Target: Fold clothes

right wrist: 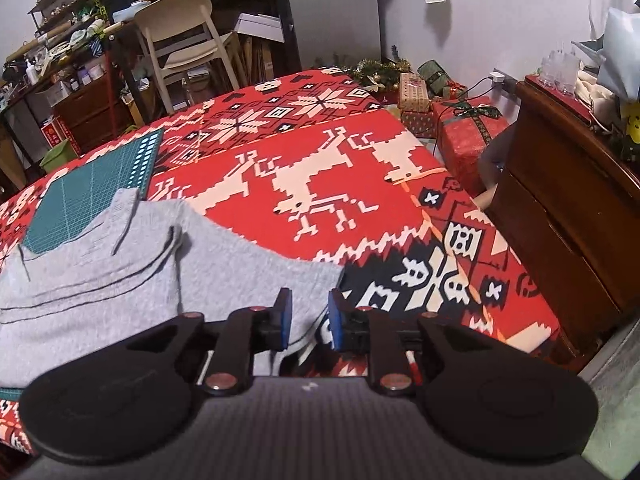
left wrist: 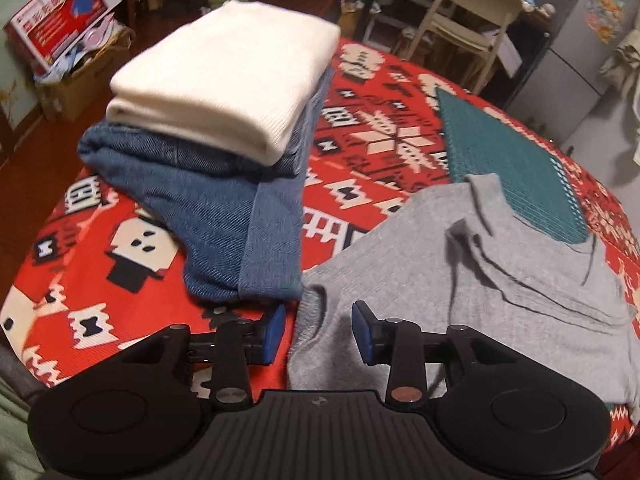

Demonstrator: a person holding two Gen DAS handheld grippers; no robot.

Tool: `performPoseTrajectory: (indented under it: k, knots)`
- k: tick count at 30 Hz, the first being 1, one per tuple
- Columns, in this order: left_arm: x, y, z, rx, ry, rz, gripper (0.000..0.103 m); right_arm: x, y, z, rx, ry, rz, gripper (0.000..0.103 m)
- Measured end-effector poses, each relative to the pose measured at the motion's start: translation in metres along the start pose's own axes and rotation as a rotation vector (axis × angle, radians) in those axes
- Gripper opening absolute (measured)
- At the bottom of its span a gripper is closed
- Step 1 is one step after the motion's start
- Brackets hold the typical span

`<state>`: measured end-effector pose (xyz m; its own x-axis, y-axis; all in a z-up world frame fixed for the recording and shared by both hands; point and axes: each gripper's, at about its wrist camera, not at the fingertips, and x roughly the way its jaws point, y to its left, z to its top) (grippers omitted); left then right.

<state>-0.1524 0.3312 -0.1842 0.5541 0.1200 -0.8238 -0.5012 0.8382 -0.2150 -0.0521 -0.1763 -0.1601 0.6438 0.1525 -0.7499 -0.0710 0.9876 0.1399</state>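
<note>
Here my left gripper (left wrist: 318, 330) hangs low over the near left edge of the grey shirt (left wrist: 460, 276), its 2 blue pads spread apart with nothing pinched between them; the left pad sits above the red patterned cloth (left wrist: 360, 168) and the right one above grey fabric. My right gripper (right wrist: 308, 322) is over the shirt's near right corner (right wrist: 240, 264), jaws parted to a moderate gap, and the hem edge runs between the pads without being clamped as far as I can tell.

The grey shirt lies spread and rumpled on the red cloth, several creases running across it, and its far end with the collar overlaps the green cutting mat (left wrist: 508, 160). To the left of the shirt, just beside its edge, sits a stack of 2 folded pieces: a cream sweater (left wrist: 224, 80) resting on top of folded blue jeans (left wrist: 224, 208). The jeans' turned cuff nearly touches the shirt's corner.

Beyond the table stands a pale chair (right wrist: 184, 36), and wrapped gift boxes (right wrist: 464, 128) sit on the floor near a dark wooden cabinet (right wrist: 568, 216).
</note>
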Motion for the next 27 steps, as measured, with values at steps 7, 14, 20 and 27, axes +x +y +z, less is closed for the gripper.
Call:
performPoseTrajectory:
  k: [7,14,20,27]
  knots:
    - [-0.021,-0.001,-0.001,-0.011,-0.079,-0.011,0.007,0.012,-0.007,0.001,0.024,0.007,-0.018,0.021]
    - [-0.050,0.000,0.001,0.017,-0.195,0.050,0.005,0.021,-0.010,-0.001,0.035,0.011,-0.025,0.027]
    - [-0.041,0.013,0.000,-0.023,-0.168,0.071,0.005,0.037,-0.012,0.007,0.048,-0.006,-0.051,0.030]
    - [-0.037,0.022,-0.001,-0.053,-0.163,0.071,0.005,0.043,0.000,0.011,-0.033,-0.013,-0.101,0.000]
